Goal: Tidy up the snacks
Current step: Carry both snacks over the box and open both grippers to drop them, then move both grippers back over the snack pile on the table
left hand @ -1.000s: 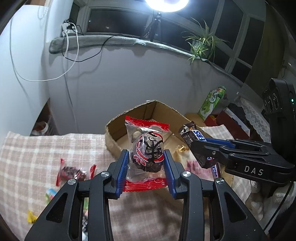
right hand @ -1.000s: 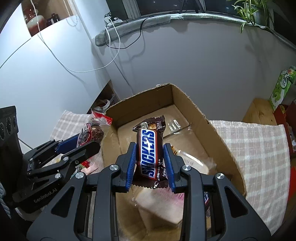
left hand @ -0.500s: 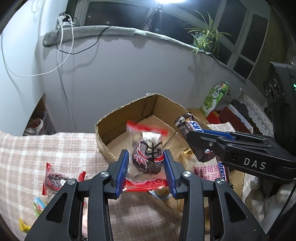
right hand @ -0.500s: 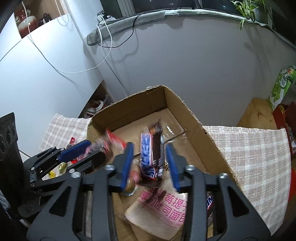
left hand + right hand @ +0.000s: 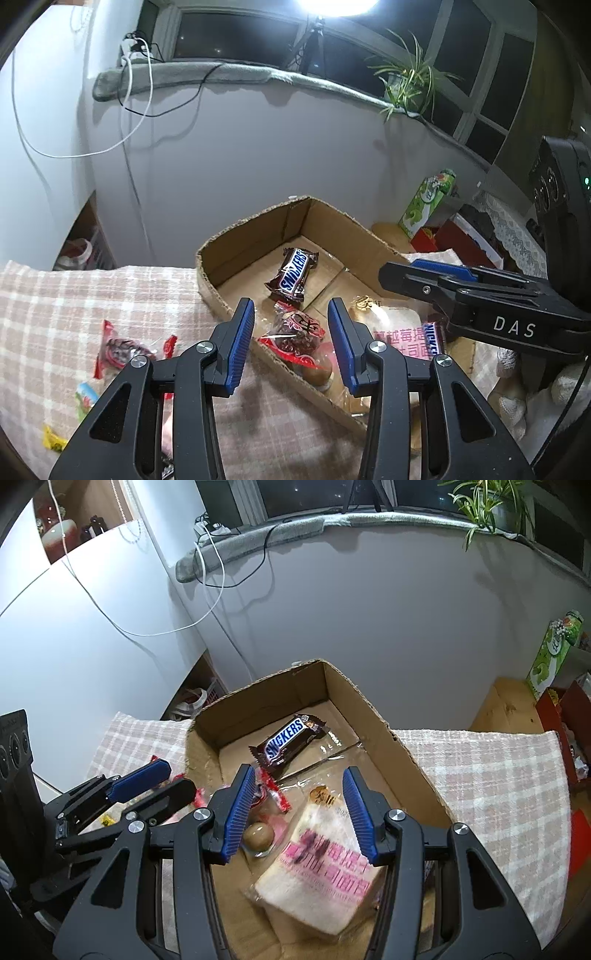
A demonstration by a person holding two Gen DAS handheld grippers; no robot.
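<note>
Hovering over the cardboard box (image 5: 258,236), we have the left gripper (image 5: 291,343) opening, the right gripper (image 5: 299,808) wide and empty; the red-wrapped snack (image 5: 295,332) could snag the pads and lift back out.

My view: checked cloth (image 5: 55,306) over the surface, cardboard box (image 5: 255,229) on it, red-wrapped snack (image 5: 122,349) and small sweets (image 5: 85,395) beside.

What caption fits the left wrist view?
Left tongs, jaws opening, above a red-wrapped snack in the cardboard box beside a Snickers bar; more sweets lie on the checked cloth.
</note>
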